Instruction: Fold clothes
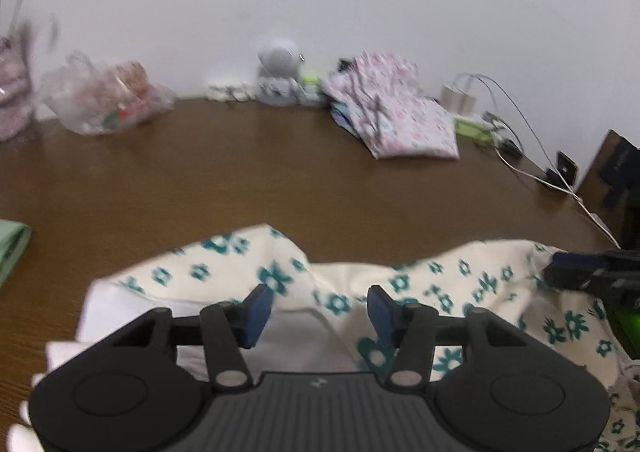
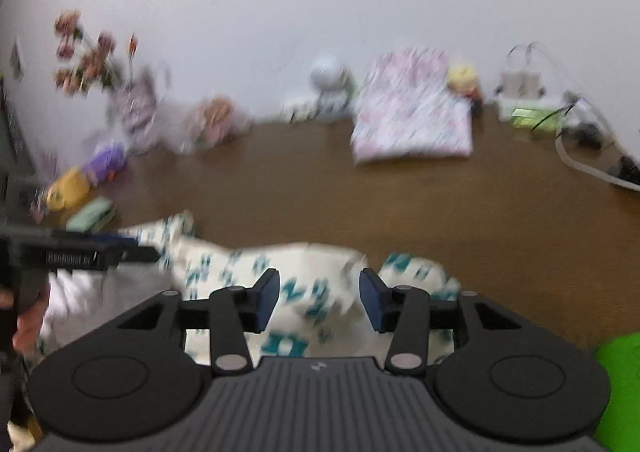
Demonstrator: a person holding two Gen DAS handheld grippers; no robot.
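Observation:
A cream garment with teal flowers lies crumpled on the brown table, near its front. My left gripper hovers over the garment's left part, its blue pads apart and pressing nothing. The right gripper reaches in at the right edge of this view, over the cloth's right end. In the right wrist view the same garment lies under my right gripper, whose jaws also stand apart, empty. The left gripper shows at the left, level over the cloth.
A folded pink floral garment lies at the back, next to a grey plush toy. A plastic bag sits back left, a charger with cables back right. Small toys and a bright green object flank the view.

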